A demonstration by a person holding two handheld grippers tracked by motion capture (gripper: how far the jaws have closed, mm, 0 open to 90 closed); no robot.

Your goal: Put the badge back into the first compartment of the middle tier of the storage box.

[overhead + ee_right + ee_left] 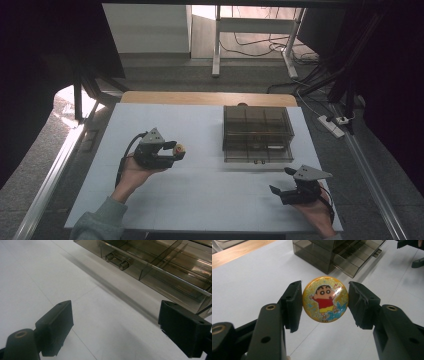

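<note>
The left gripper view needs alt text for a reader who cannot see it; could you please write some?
A round yellow glitter badge printed with a cartoon boy in a red shirt sits clamped between the two black jaws of the left gripper, above a white table. Behind it stands a smoky transparent drawer box.

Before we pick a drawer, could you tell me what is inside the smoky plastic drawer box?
The drawer box shows divider walls through its tinted top and a pale shape low at the right; the tint hides what that is.
</note>
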